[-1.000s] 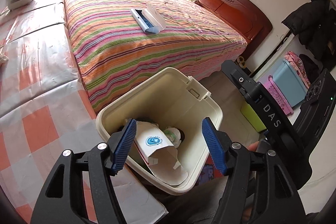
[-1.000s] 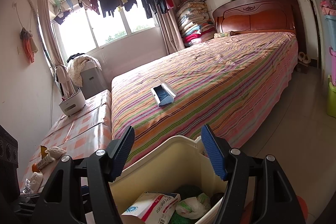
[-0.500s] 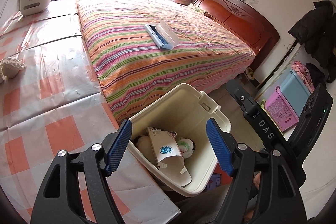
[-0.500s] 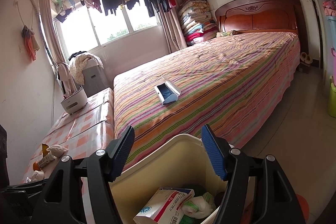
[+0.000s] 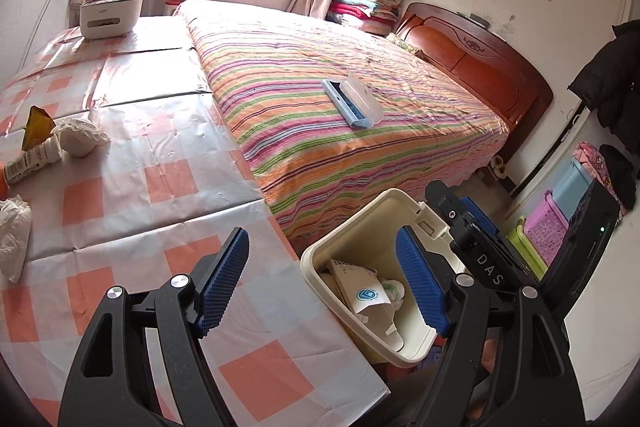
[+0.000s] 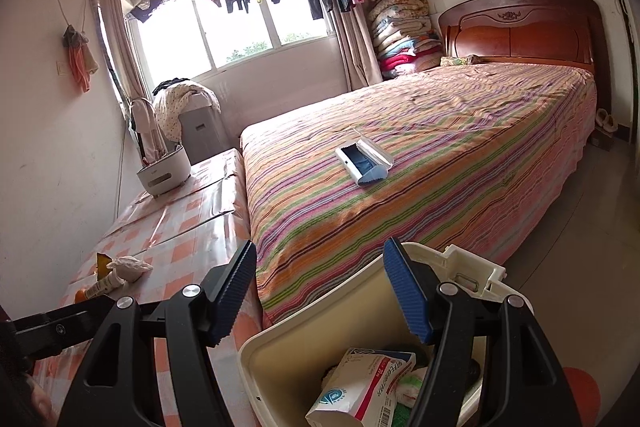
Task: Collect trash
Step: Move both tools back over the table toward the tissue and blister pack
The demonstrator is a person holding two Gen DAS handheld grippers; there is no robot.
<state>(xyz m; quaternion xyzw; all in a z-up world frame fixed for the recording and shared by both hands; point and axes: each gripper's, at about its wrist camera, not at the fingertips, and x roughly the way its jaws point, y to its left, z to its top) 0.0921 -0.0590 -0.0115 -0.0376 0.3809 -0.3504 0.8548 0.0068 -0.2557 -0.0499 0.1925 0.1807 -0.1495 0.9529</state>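
A cream trash bin (image 5: 344, 239) stands by the corner of the checked table (image 5: 168, 187), with a white carton (image 5: 360, 293) and wads of paper inside. My left gripper (image 5: 320, 243) hovers over the table's corner and the bin's near rim. Its jaws are opening, with nothing between them. On the table's left lie a crumpled tissue (image 5: 80, 139), a tube (image 5: 32, 163), a yellow wrapper (image 5: 36, 125) and a white wad (image 5: 12, 239). My right gripper (image 6: 320, 253) stands open above the bin (image 6: 320, 319), holding nothing. The tissue (image 6: 128, 267) and tube (image 6: 106, 285) lie to its left.
A striped bed (image 5: 340, 115) lies beyond the table and bin, with a white and blue case (image 5: 352, 103) on it. A white caddy (image 5: 110, 13) sits at the table's far end. Coloured plastic baskets (image 5: 548, 227) stand on the floor at the right.
The left gripper has swung left and up from over the bin toward the table, and its jaws have widened. The loose trash on the table came into view. The right gripper shifted slightly.
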